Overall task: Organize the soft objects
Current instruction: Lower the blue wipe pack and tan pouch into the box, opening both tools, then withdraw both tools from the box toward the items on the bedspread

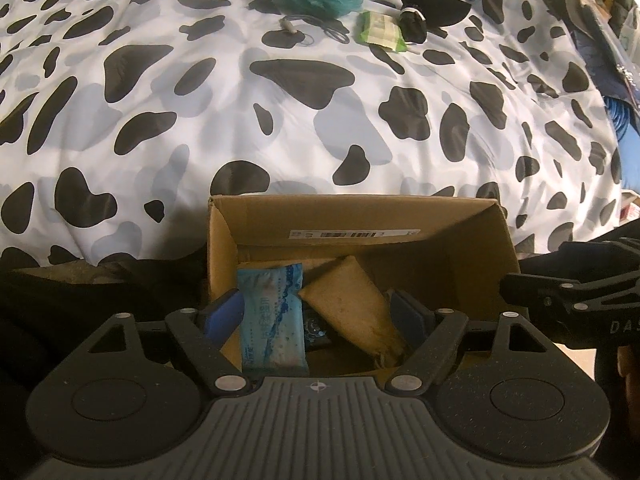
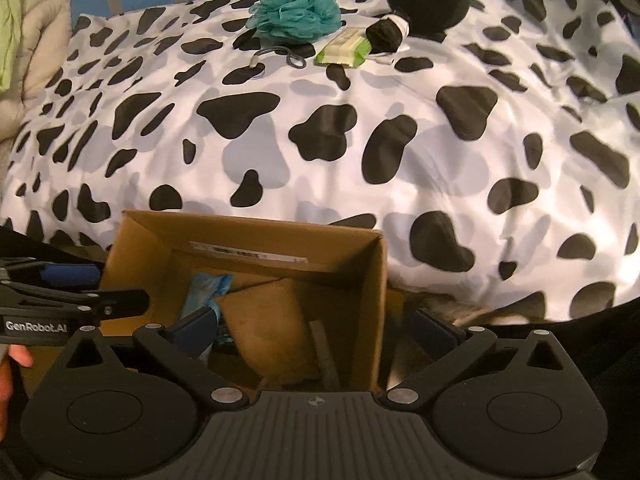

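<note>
Both tongs hang over the open cardboard box at the near edge of the bed. The left tongs stand apart around a blue tissue pack without a visible clamp. The right tongs stand fully apart and empty, straddling the box's right wall.

Risks:
- The wall may snag a finger and tip the box.
- The far sponge and green pack require a long reach.
</note>
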